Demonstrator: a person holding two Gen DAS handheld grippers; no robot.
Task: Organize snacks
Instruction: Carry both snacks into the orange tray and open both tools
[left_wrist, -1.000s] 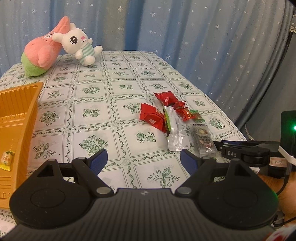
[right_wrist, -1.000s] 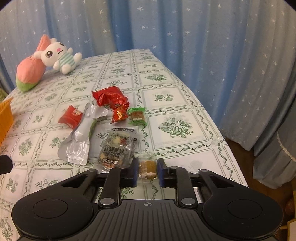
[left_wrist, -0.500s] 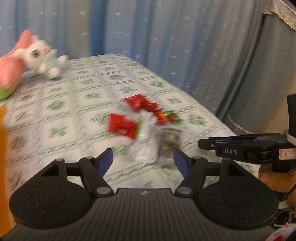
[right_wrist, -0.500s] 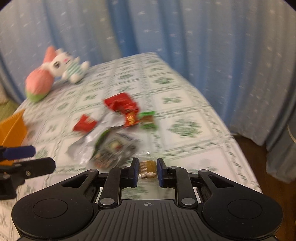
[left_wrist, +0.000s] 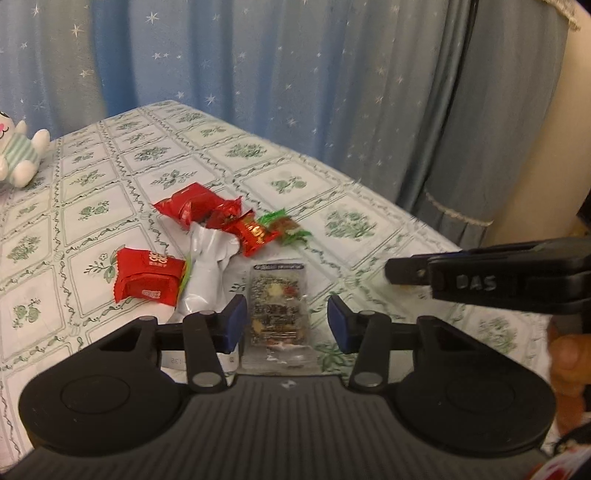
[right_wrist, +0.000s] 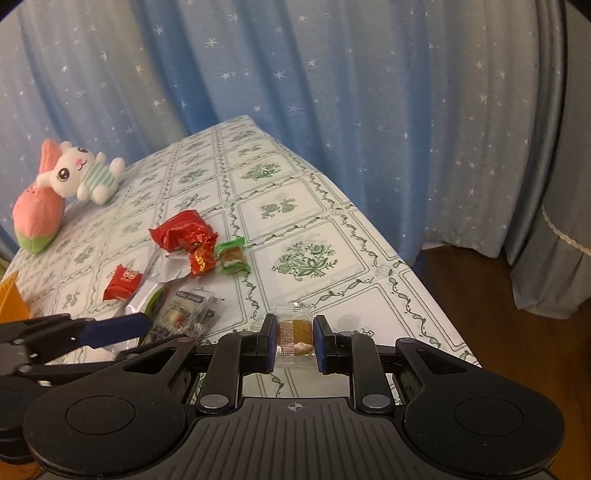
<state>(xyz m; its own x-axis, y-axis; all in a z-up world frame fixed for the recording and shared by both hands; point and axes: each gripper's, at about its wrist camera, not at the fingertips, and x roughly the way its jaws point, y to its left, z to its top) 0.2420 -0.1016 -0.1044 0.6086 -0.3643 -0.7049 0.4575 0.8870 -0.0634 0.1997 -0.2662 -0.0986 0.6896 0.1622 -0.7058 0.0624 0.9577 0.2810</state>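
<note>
Amber candy (right_wrist: 295, 334) clamped in right hand-held gripper (right_wrist: 294, 341), left hand-held gripper (left_wrist: 284, 321) spread

Snacks scattered on a tabletop (right_wrist: 310, 218) under a white cloth with green floral squares.
Red foil packets (right_wrist: 183, 230), a green-wrapped candy (right_wrist: 232, 255), a silver pouch (left_wrist: 208, 262) and a clear nut-mix packet (left_wrist: 277, 299) cluster together; a white plush rabbit (right_wrist: 83, 173) lies far back.

snack pile (left_wrist: 236, 251) crowds left claw (left_wrist: 284, 321), right tablecloth (right_wrist: 306, 258) bare

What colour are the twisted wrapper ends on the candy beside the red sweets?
Green wrapper ends, clearest in the right wrist view.
</note>
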